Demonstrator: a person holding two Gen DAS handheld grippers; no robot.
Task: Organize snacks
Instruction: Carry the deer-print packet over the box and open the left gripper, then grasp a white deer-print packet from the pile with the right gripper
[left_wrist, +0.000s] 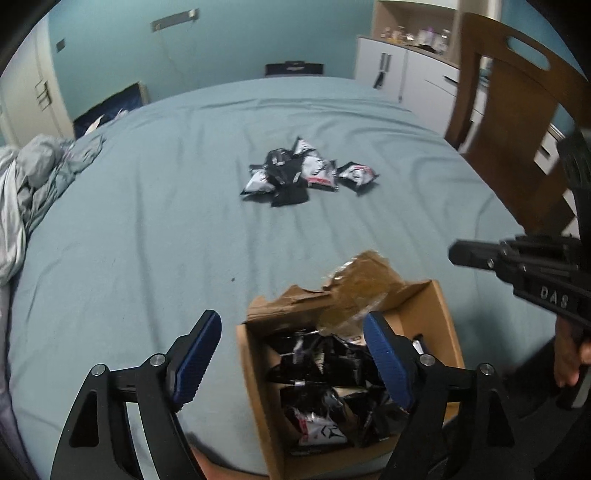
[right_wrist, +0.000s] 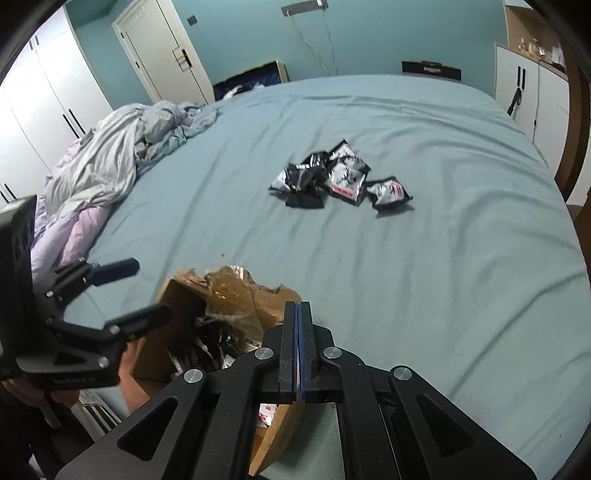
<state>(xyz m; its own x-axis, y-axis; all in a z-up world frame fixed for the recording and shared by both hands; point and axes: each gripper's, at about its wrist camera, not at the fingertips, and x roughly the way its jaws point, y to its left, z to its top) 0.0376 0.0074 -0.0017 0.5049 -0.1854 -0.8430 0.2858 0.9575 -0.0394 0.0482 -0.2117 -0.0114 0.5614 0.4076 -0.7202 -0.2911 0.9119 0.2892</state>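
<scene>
A pile of black-and-white snack packets (left_wrist: 295, 173) lies mid-bed; it also shows in the right wrist view (right_wrist: 332, 177). One packet (right_wrist: 389, 192) lies apart to the pile's right. An open cardboard box (left_wrist: 439, 314) at the bed's near edge holds several more packets (left_wrist: 325, 369); the box also shows in the right wrist view (right_wrist: 181, 299). My left gripper (left_wrist: 291, 354) is open and empty above the box's left side. My right gripper (right_wrist: 298, 314) is shut and empty just right of the box, and appears side-on in the left wrist view (left_wrist: 458, 253).
The blue-sheeted bed (right_wrist: 443, 277) stretches ahead. A crumpled grey and lilac duvet (right_wrist: 103, 173) lies at its left. A wooden chair (left_wrist: 517, 129) stands at the right. White cabinets (left_wrist: 399, 70) and wardrobes (right_wrist: 48, 103) line the walls.
</scene>
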